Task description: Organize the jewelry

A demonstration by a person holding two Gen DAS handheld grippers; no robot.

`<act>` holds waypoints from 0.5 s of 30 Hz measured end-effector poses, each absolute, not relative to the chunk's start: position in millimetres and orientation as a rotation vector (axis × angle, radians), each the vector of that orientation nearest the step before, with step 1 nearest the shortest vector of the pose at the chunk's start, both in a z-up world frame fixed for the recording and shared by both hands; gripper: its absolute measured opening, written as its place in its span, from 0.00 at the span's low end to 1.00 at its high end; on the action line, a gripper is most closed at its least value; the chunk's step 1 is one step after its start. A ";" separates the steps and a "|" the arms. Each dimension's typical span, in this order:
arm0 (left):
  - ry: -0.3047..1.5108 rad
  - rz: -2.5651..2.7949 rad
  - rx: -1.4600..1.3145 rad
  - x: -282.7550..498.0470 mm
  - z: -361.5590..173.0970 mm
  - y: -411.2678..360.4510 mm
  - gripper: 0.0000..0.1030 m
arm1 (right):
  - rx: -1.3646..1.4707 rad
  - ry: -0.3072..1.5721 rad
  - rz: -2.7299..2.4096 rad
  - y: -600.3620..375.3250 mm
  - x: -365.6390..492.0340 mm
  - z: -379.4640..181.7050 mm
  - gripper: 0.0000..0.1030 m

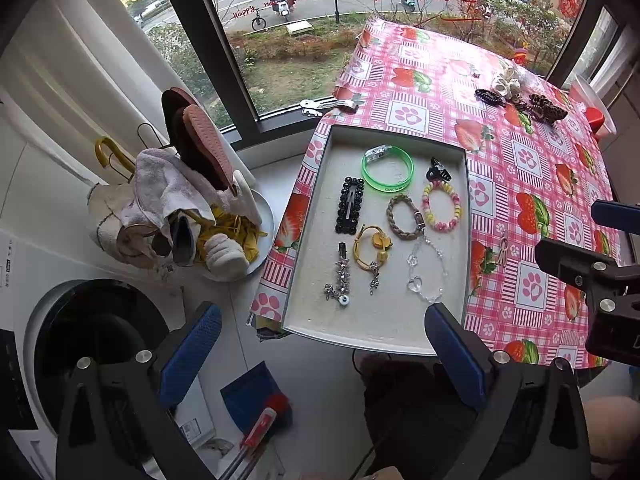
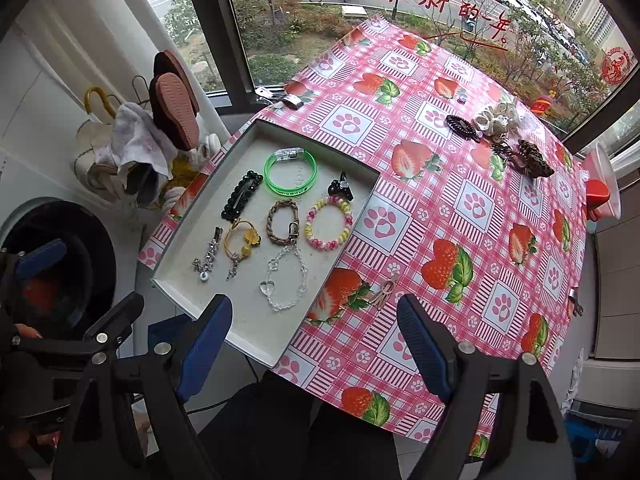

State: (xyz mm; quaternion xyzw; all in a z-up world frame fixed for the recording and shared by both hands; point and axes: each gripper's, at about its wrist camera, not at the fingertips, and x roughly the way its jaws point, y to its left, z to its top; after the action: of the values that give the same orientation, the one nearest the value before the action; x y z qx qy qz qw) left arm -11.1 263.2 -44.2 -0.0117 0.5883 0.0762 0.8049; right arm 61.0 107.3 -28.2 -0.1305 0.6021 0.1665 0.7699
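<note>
Table [image 2: 500, 240] by the window, covered in a pink strawberry-and-paw cloth. A shallow grey tray [image 2: 256, 332] sits at its near left corner.

In the tray: green bangle [image 2: 291, 173] at the far end, black beaded hair clip [image 2: 242, 196] to its left, small black claw clip [image 2: 341, 189] to its right. Middle row: braided brown bracelet [image 2: 283, 222] beside a pink-and-yellow bead bracelet [image 2: 329, 223]. Near row: silver star charm [image 2: 206, 258], yellow cord bracelet [image 2: 240, 240], clear bead bracelet [image 2: 286, 284].

Off the tray: a small pink hair clip [image 2: 385, 291] lies on the cloth just beside the tray's right edge. Far right of the table, a cluster of dark hair clips [image 2: 520, 156] and a white piece, well apart from the tray.

Left claw [image 1: 324, 356] held above the tray's near edge, fingers apart, nothing between them. Right claw [image 2: 316, 344] above the tray's near right corner, fingers wide apart, empty.
</note>
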 end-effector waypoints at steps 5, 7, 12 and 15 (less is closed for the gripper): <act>1.257 0.163 -0.023 -11.9 -45.0 264.1 1.00 | -0.285 1.307 0.362 107.2 60.6 -28.4 0.84; 1.259 0.162 -0.023 -11.8 -45.1 264.2 1.00 | -0.285 1.307 0.363 107.5 60.8 -28.4 0.84; 1.258 0.164 -0.023 -11.5 -45.1 264.9 1.00 | -0.287 1.306 0.363 108.1 61.0 -28.2 0.84; 1.258 0.164 -0.022 -11.5 -45.1 264.7 1.00 | -0.288 1.307 0.363 107.7 60.6 -28.2 0.84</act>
State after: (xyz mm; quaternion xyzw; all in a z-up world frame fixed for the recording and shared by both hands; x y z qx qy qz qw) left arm -11.5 264.7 -45.1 -0.0102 0.5875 0.0764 0.8056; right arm 60.6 107.7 -28.2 -0.1326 0.6024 0.1673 0.7691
